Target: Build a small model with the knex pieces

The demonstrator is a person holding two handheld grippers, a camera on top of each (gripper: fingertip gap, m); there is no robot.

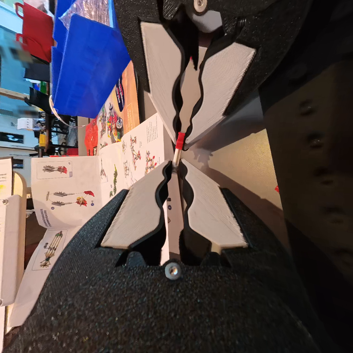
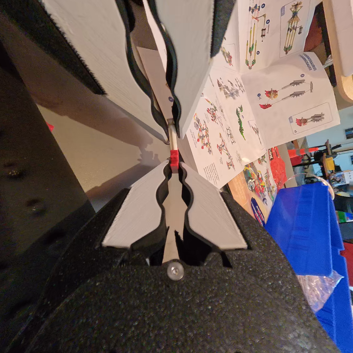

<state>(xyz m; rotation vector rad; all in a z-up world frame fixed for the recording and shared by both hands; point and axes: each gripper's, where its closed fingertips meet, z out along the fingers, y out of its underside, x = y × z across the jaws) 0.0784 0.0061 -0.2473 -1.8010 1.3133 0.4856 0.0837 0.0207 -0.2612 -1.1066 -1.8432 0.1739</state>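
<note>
Two grippers meet tip to tip at frame centre: the left gripper (image 1: 174, 168) pinches the white rod (image 1: 176, 156) by its grey end, the right gripper (image 2: 174, 168) clamps the rod's red connector (image 2: 174, 159); instruction sheet (image 1: 76, 181) lies left

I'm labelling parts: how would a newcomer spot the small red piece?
Find where the two grippers meet tip to tip. The right gripper pinches the red connector, joined to a white rod. It is the only red thing between the fingertips.
</note>
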